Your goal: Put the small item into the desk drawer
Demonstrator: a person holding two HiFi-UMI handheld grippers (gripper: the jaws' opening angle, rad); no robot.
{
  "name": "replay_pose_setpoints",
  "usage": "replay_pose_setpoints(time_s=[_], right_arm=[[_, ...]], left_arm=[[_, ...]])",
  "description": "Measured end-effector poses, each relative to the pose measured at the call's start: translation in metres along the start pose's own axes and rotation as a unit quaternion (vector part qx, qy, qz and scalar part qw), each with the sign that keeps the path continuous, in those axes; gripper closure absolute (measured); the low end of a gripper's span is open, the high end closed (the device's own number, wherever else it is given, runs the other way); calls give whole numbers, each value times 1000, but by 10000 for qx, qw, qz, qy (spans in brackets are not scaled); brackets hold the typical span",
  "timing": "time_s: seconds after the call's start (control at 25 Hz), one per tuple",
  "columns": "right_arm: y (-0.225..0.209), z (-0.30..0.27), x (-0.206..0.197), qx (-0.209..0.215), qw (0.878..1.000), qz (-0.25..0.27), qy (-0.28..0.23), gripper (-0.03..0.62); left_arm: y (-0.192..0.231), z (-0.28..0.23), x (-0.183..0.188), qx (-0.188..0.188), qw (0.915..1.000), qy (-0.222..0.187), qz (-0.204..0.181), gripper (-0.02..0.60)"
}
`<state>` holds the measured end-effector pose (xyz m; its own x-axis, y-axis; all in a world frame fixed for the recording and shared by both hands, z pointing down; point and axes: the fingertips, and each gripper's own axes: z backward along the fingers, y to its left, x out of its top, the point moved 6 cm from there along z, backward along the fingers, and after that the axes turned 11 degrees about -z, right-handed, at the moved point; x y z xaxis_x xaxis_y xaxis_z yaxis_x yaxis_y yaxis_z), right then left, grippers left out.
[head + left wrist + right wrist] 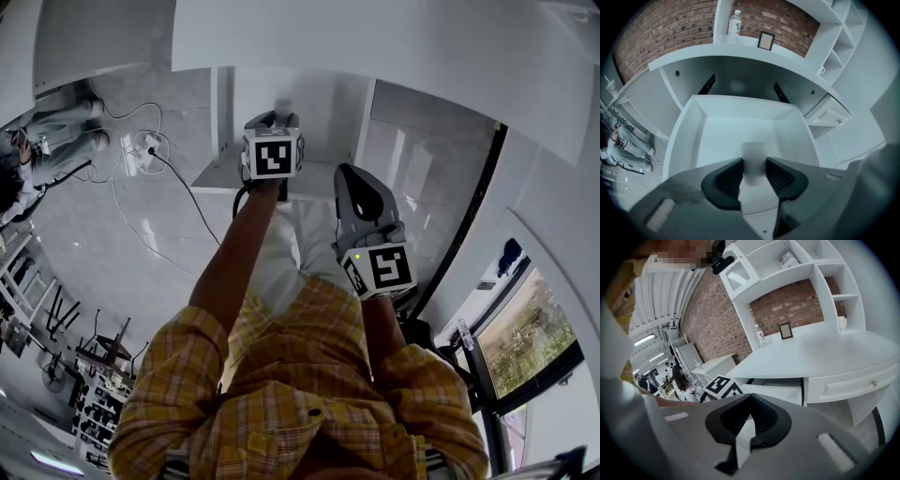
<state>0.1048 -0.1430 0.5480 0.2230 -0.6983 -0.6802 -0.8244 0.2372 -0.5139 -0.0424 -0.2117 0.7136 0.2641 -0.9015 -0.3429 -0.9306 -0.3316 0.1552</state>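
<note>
A small pale translucent cup (753, 157) sits upright between the dark pads of my left gripper (753, 174), which is shut on it. The gripper points steeply down over the open white desk drawer (686, 136), whose inside shows nothing else. In the head view the left gripper (274, 120) hangs over the drawer (214, 174) with the cup (282, 106) at its tip. My right gripper (349, 180) is held back beside it, to the right. Its jaws (749, 401) stand shut with nothing between them. In the right gripper view the open drawer (780, 391) lies ahead.
On the desk top stand a water bottle (735, 22) and a small picture frame (765, 40) against a brick wall. White shelves (820, 273) rise at the right. A shut drawer (855, 383) is beside the open one. Cables (141, 150) lie on the floor at left.
</note>
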Motion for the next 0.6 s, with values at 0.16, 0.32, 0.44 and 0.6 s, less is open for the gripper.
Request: replay_pose_setpoints(time_s=[0.16, 0.32, 0.44, 0.6], right_arm=[[-1, 0, -3, -13, 10000, -28, 51, 595], [-5, 0, -7, -14, 9999, -36, 119, 595], [-10, 1, -7, -55, 9998, -82, 154, 595], [-15, 5, -6, -108, 9998, -93, 127, 595]], left_arm=[[0, -12, -4, -34, 9999, 119, 71, 416], [2, -20, -2, -30, 9998, 189, 101, 416], [3, -25, -3, -72, 9994, 291, 169, 416], [3, -33, -5, -79, 9990, 368, 255, 414]])
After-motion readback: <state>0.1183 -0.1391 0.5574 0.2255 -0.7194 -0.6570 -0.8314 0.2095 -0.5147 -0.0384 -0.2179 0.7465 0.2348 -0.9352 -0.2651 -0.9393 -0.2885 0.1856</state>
